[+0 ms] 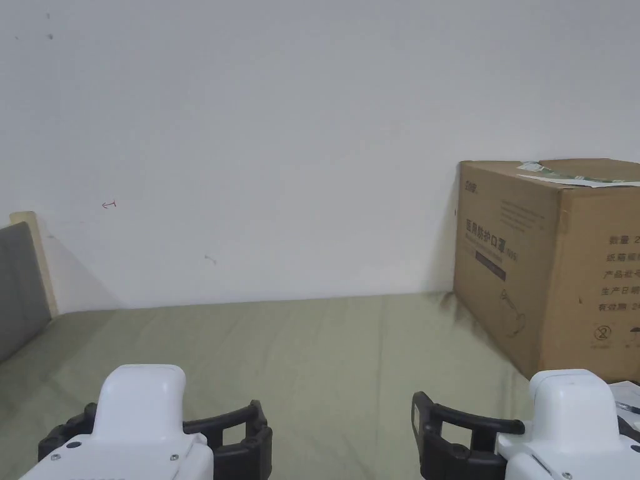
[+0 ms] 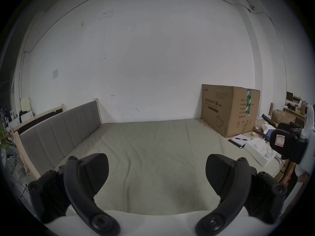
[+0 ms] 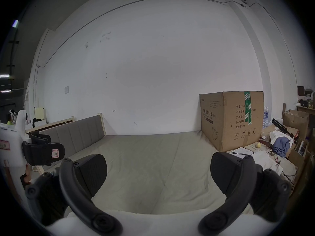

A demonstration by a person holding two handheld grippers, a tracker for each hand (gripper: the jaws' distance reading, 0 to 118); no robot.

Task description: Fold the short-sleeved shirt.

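Observation:
My left gripper (image 2: 156, 158) hovers over a pale green bed sheet (image 2: 153, 146) with its black jaws wide apart and nothing between them. My right gripper (image 3: 158, 156) is level with it to the right, also open and holding nothing. In the head view both sit at the bottom edge, the left gripper (image 1: 173, 407) and the right gripper (image 1: 522, 412), with white bodies and black jaws pointing toward the wall. A heap of blue and white cloth (image 3: 279, 146) lies off the bed's right side; I cannot tell what garments it holds.
A large cardboard box (image 1: 550, 262) stands on the sheet's far right corner against the white wall. A grey padded headboard (image 2: 59, 134) borders the left side. A notebook with a pen (image 2: 240, 139) and a white box (image 2: 259, 152) lie at the right edge.

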